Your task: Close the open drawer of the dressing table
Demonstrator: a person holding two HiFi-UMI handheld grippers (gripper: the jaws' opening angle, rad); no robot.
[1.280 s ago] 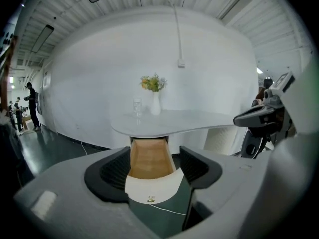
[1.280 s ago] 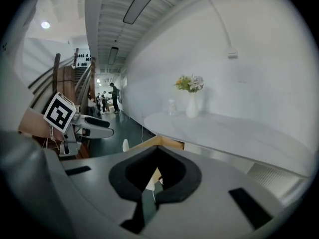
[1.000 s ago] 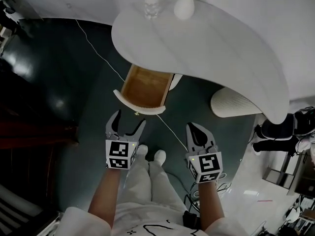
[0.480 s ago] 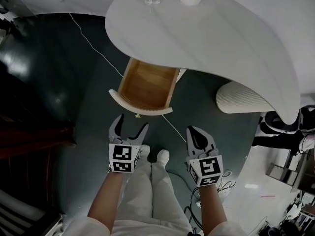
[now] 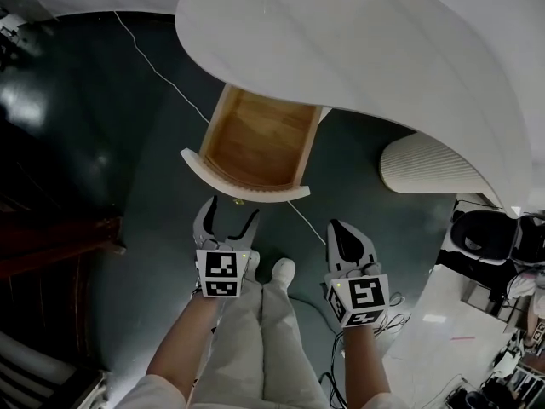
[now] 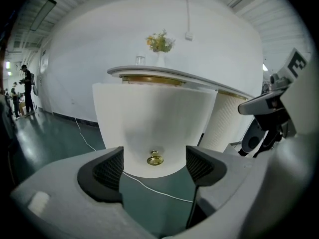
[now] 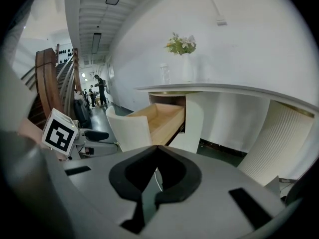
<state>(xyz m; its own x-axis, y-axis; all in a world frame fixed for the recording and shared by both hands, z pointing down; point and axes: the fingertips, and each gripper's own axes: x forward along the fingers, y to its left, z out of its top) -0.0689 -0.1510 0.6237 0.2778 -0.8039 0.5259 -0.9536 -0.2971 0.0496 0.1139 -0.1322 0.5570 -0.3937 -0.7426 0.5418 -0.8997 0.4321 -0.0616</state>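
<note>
The wooden drawer (image 5: 255, 147) stands pulled out from under the white dressing table (image 5: 383, 49), its curved white front (image 5: 243, 187) facing me. A small brass knob (image 6: 155, 159) sits low on that front (image 6: 154, 123). My left gripper (image 5: 226, 220) is open just short of the front, with the knob in line between its fingers (image 6: 107, 171). My right gripper (image 5: 347, 244) is shut and empty, to the right of the drawer (image 7: 154, 121) and apart from it.
A thin white cable (image 5: 170, 83) runs over the dark green floor and under the drawer. A ribbed white table leg (image 5: 426, 164) stands at the right. A vase with flowers (image 7: 185, 59) and a glass (image 7: 165, 73) are on the tabletop. People stand far off (image 6: 25, 88).
I have moved closer to the table: the drawer looks larger and nearer the left gripper. Both grippers keep their states.
</note>
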